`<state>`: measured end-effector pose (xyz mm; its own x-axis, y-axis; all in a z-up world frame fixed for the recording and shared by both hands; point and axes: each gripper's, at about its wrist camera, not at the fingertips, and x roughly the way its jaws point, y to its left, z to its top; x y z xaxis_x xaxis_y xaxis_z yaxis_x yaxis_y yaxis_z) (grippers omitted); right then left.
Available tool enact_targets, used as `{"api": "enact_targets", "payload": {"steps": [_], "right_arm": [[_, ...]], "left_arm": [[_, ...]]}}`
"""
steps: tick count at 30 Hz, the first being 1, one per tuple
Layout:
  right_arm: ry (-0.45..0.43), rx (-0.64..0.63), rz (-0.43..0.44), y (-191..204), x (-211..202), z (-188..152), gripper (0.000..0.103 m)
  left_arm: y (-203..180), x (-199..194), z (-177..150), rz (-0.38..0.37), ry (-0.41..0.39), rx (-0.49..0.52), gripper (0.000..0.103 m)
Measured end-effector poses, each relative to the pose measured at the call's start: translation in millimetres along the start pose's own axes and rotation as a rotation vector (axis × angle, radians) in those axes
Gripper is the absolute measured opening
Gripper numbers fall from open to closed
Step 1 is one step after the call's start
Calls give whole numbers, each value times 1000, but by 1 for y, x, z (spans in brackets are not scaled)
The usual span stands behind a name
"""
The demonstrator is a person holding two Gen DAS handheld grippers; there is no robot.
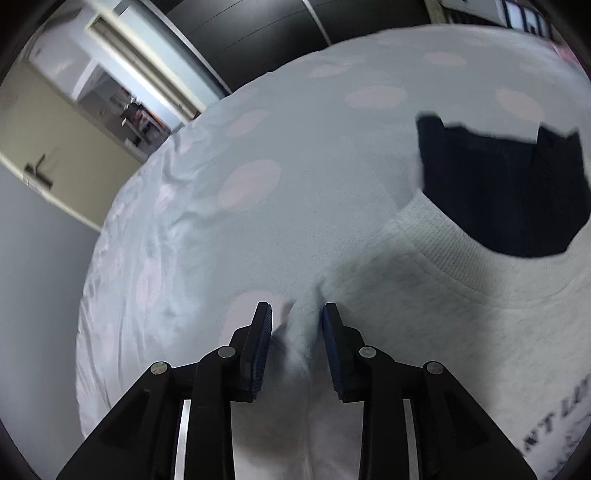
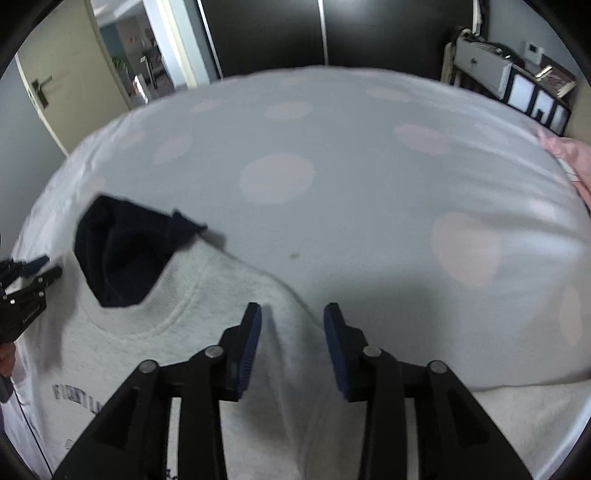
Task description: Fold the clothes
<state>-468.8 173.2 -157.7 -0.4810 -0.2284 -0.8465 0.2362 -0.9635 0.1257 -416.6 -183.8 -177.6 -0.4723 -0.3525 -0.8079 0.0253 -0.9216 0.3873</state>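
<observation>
A light grey sweatshirt (image 1: 461, 314) with dark printed lettering lies flat on the bed, its ribbed neckline facing away from me. A navy collar piece (image 1: 498, 192) sticks out of the neck opening. My left gripper (image 1: 297, 325) is open over the garment's left shoulder, and a raised ridge of grey cloth stands loose between its blue pads (image 1: 263, 332). In the right wrist view my right gripper (image 2: 293, 325) is open over the other shoulder of the sweatshirt (image 2: 207, 295), with a soft fold between the pads. The navy collar piece (image 2: 125, 251) lies to its left, and the left gripper (image 2: 46, 267) shows at the left edge.
The bed sheet (image 2: 369, 184) is pale with large pink dots and stretches far beyond the garment. Pink fabric (image 2: 569, 155) lies at the bed's right edge. A dark wardrobe (image 2: 332, 33), a shelf unit (image 2: 517, 81) and a door (image 2: 55, 74) stand behind.
</observation>
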Motion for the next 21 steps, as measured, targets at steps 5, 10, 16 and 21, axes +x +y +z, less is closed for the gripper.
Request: {"api": "enact_targets", "payload": {"steps": [5,10,16,21], "right_arm": [[-66,29,-88,-37,-73,-6,40],[-40,110,-252,-99,-152,-26,41],[-40,347,-355,-195,-252,-69,41],[-107,460,-407,-235,-312,-95,41]], "left_arm": [[35,-63,-28,-5,-105,-135,52],[49,-88,-71,29,-5,-110,53],[40,-131,-135,39,67,-55,53],[33,-157,-178,49,71,-79,53]]}}
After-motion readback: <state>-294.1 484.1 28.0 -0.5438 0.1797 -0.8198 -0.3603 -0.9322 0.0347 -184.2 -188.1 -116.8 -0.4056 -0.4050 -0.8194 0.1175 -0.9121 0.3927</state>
